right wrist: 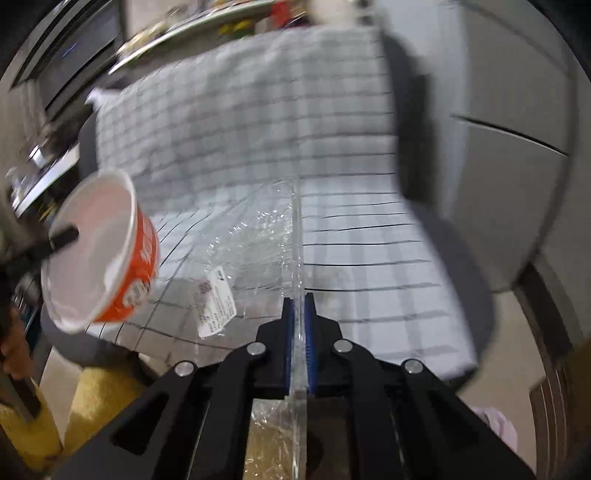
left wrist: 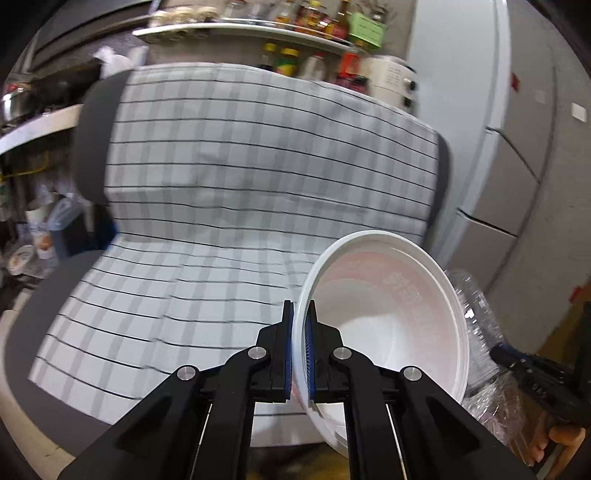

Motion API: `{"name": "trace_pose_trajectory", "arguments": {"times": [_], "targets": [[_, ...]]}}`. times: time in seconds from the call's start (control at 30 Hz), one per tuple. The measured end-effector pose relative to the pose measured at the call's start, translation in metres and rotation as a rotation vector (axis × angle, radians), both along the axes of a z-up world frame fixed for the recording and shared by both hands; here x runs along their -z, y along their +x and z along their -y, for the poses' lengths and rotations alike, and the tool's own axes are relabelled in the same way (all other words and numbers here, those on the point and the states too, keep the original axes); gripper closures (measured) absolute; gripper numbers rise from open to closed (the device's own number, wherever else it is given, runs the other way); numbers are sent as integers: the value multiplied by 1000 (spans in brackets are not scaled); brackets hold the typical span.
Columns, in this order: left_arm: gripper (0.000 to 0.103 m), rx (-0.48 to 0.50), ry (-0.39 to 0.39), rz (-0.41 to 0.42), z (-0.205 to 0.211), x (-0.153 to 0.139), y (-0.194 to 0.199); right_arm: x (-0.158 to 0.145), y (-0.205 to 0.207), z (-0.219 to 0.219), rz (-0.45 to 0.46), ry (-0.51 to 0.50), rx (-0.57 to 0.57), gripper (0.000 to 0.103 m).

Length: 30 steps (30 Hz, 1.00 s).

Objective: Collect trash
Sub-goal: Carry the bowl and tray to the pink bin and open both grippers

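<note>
My left gripper [left wrist: 300, 306] is shut on the rim of an empty white noodle cup [left wrist: 391, 325], held in the air in front of a chair. The cup shows orange on its outside in the right wrist view [right wrist: 122, 258], at the left. My right gripper [right wrist: 299, 299] is shut on the edge of a clear plastic food container [right wrist: 258, 236] with a white label, also lifted off the seat. That container shows crumpled behind the cup in the left wrist view [left wrist: 480, 321], with the right gripper's black body at the lower right.
A dark chair draped with a grey checked cloth [left wrist: 236, 166] fills the middle of both views. A white fridge [left wrist: 509, 129] stands to the right. Shelves with bottles [left wrist: 317, 22] are behind. A yellow fuzzy object [right wrist: 85, 402] sits low at the left.
</note>
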<state>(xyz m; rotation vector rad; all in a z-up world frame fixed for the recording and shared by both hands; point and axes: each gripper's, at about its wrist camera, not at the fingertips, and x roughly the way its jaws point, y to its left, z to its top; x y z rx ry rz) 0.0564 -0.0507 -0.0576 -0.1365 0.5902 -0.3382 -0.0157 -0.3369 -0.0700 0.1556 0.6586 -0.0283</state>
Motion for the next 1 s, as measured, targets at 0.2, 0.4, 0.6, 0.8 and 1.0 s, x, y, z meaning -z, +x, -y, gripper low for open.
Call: {"name": "trace_pose_trajectory", "arguments": {"times": [0.2,0.4,0.6,0.8,1.0], "targets": [[97,199,-5,-9,67,5,-15,-3,-79,59,90,-97,317,97],[97,397,19,-14,140,14,-44,23,-137,115,61,-195,558,97],[97,466,61,-23,180,22,-58,64,-157,154,53,-171,688,96],[97,483,80,-31,202,26,-62,91,-170,179,50,-114,741,55],[97,524,92,-38,217,32,-71,70,-191,177,122,-88,768,53]]}}
